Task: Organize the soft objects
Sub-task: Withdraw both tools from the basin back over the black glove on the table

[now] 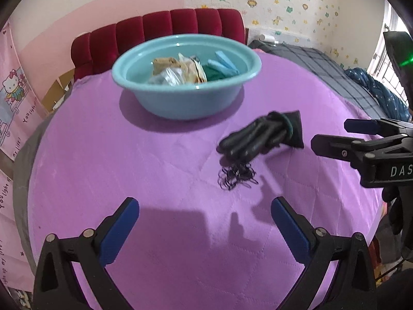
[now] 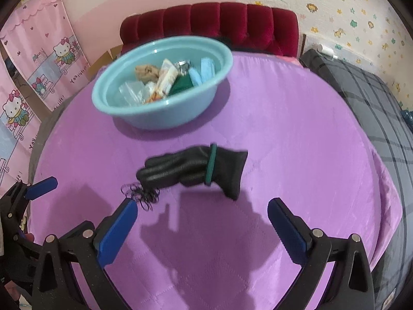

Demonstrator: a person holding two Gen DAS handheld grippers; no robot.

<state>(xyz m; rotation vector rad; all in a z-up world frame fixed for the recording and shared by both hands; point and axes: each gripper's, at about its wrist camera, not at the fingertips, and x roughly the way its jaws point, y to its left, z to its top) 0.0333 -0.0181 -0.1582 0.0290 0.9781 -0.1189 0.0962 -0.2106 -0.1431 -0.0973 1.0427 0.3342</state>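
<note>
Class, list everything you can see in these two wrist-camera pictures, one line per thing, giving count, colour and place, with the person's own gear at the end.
Round plastic basin: one, light blue, far side of the cloth, holding assorted soft items.
Folded cloths in the basin: a few, light blue and dark green, at its right side.
Crumpled beige fabric: one, tan, at the basin's back left.
Clear plastic bag: one, transparent, at the basin's front left.
Glove with a green wrist band: one, black, lying flat on the cloth, in front of the basin.
Small tangle of thin elastic loops: one, black, at the glove's fingertips.
Quilted cloth: one, purple, covering the surface.
Padded headboard: one, dark red, behind the basin.
Left gripper: black with blue pads, open.
Right gripper: black with blue pads, open.
</note>
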